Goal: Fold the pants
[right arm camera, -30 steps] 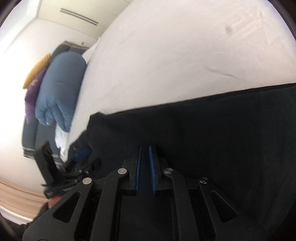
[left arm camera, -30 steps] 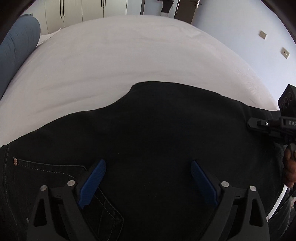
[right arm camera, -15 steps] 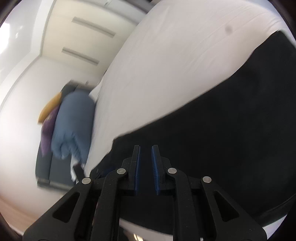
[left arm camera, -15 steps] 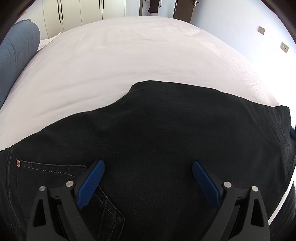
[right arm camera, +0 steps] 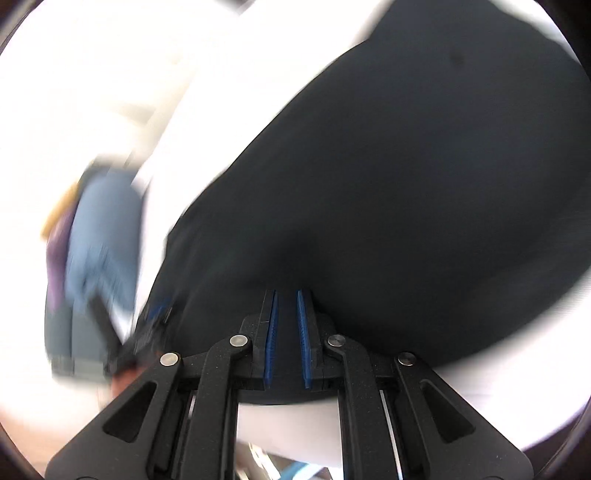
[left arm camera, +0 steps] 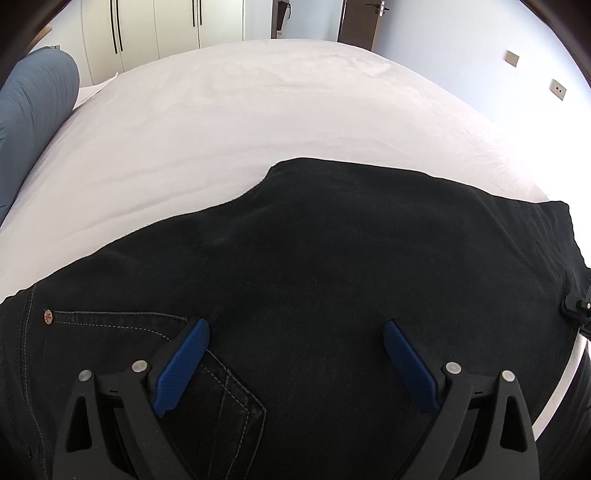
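White sheets cover the bed [left arm camera: 229, 122], with cupboard doors [left arm camera: 155, 33] behind it. Left tool [left arm camera: 295, 363] hangs low over the black pants [left arm camera: 332, 266], its blue pads spread wide apart with nothing between them; a stitched pocket [left arm camera: 207, 369] and a rivet [left arm camera: 48, 316] lie under its left pad. Right tool [right arm camera: 288, 332], in a motion-blurred view, has its pads nearly pressed together, pinching the near edge of the pants [right arm camera: 406, 184]. Blue bedding [left arm camera: 29, 110] lies at the bed's left.

Left gripper [left arm camera: 295, 354] jaws wide apart over black pants [left arm camera: 332, 266] on bed [left arm camera: 258, 110].
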